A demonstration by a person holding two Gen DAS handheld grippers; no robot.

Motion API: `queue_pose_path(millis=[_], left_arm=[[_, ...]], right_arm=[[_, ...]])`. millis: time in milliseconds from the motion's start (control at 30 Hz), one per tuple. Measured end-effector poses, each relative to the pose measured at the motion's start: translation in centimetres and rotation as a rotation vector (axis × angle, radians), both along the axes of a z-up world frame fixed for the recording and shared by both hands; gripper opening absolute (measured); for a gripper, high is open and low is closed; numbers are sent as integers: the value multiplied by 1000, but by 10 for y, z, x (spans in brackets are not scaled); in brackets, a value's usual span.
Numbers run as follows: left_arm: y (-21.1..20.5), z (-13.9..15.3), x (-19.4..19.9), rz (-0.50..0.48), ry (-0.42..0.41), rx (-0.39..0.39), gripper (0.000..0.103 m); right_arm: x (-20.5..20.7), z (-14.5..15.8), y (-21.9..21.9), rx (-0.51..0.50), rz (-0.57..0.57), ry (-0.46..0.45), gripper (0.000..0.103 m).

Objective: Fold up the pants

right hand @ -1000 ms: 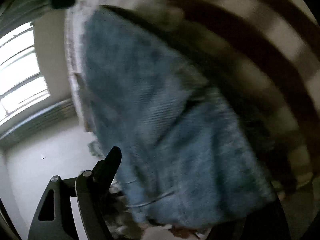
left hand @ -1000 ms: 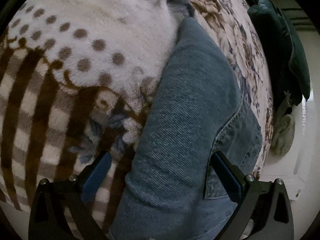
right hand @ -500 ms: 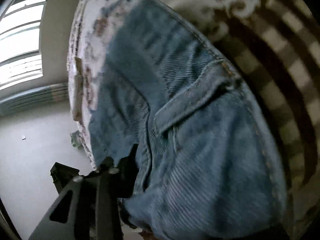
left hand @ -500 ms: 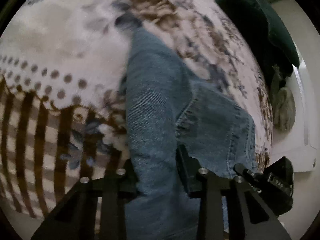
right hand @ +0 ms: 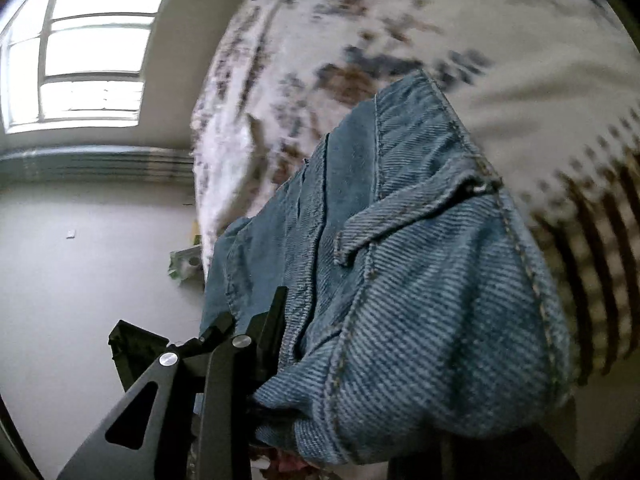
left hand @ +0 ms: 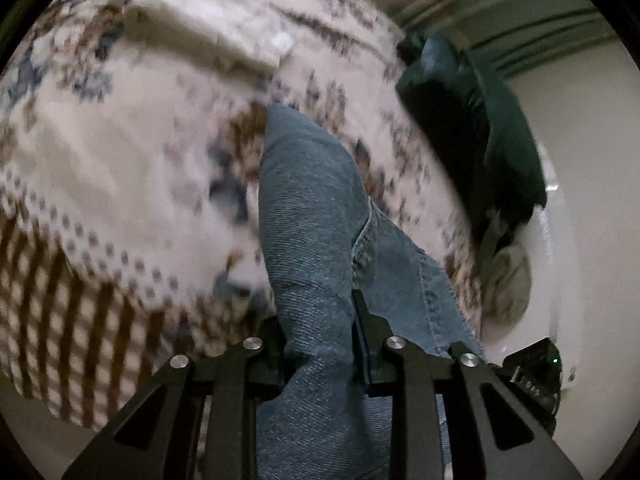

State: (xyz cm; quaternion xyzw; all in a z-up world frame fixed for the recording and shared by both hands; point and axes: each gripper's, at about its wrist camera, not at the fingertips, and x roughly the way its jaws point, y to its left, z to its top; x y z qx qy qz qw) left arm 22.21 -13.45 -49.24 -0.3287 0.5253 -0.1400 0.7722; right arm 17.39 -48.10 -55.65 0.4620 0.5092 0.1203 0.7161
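Denim pinched in both claws. Left gripper [left hand: 320, 344]: the two black fingers stand narrow, closed on a fold of the blue jeans [left hand: 316, 208], cloth bunched between the pads and running forward out over the bed. Right gripper [right hand: 280, 344]: only one finger [right hand: 272, 320] shows, pressed against the edge of the jeans [right hand: 420, 280]; the other is buried under the bulging denim, so the grip reads as closed on the cloth.

Jeans: lying across a patterned blanket [left hand: 120, 160], cream with brown stripes, dots and flower shapes, lifted at the held end.

Left wrist view only: the long narrow run of a leg with its side seam; a dark green heap [left hand: 472, 120] of cloth at the bed's far right edge; a pale bundle [left hand: 508, 280] below it; the right gripper's black body [left hand: 532, 376] at the lower right.

Right wrist view only: waistband, belt loop [right hand: 400, 216] and heavy stitching up close; a bright window [right hand: 92, 48]; a ribbed radiator [right hand: 96, 168] beneath it; pale floor [right hand: 80, 260]; the blanket's [right hand: 520, 80] striped border at right.
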Motion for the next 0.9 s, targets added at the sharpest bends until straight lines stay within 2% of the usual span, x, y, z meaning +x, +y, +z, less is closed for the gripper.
queue_pose_path(millis=[167, 333, 467, 600, 700, 733, 767, 800, 833, 867, 900], left_arm=[[48, 20, 56, 32, -65, 3, 22], [123, 19, 143, 66, -97, 4, 22], [186, 8, 225, 78, -125, 22, 22], [230, -7, 295, 60, -150, 52, 22], [253, -29, 346, 25, -162, 71, 24], [258, -42, 360, 10, -146, 90, 27], [264, -64, 375, 3, -97, 119, 29], [266, -81, 380, -8, -45, 151, 31], [270, -97, 383, -20, -4, 191, 35], [273, -104, 379, -26, 5, 191, 41], [276, -107, 370, -24, -8, 178, 51]], right_arm=[[65, 24, 45, 2, 21, -71, 31], [159, 30, 123, -6, 41, -135, 31], [242, 16, 185, 5, 41, -166, 31], [333, -10, 242, 16, 32, -207, 31], [384, -35, 269, -14, 37, -235, 31], [400, -48, 275, -43, 45, -226, 32], [415, -61, 280, -61, 48, -197, 37], [428, -82, 286, -86, 59, -123, 40], [435, -103, 290, -114, 70, -30, 49], [436, -114, 289, -106, 71, 13, 53], [433, -122, 287, -70, 63, 32, 54]])
